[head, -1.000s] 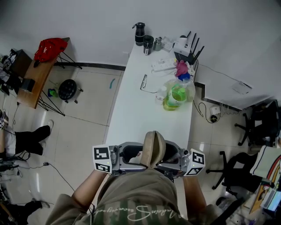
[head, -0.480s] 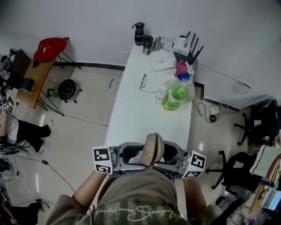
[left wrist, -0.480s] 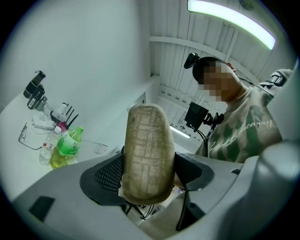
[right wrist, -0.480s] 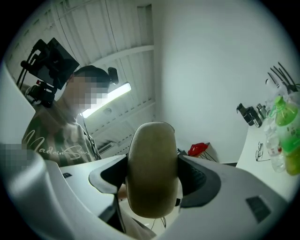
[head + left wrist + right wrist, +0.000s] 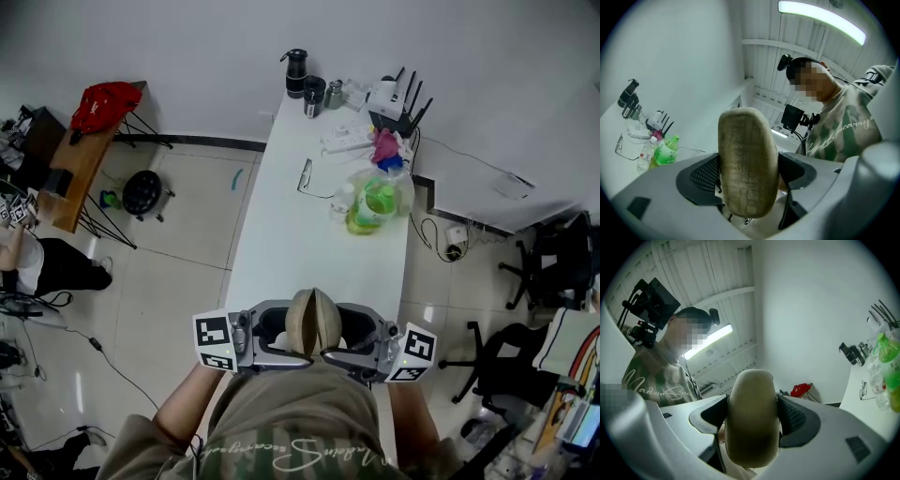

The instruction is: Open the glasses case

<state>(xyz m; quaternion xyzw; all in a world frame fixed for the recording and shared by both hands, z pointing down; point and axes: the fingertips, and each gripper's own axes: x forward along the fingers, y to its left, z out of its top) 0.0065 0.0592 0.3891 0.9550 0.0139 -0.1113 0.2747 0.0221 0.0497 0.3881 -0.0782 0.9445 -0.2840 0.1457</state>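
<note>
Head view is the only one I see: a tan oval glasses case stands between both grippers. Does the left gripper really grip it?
Observer: Yes. In the left gripper view the tan oval fabric glasses case fills the left gripper; both black pads touch its sides, although the jaws have just been opening.
Operator: And the right gripper?
Observer: Its view shows the right gripper with pads against the case too.
Operator: Any gap in the case?
Observer: Both gripper views show only a smooth outer face, no gap.
</note>
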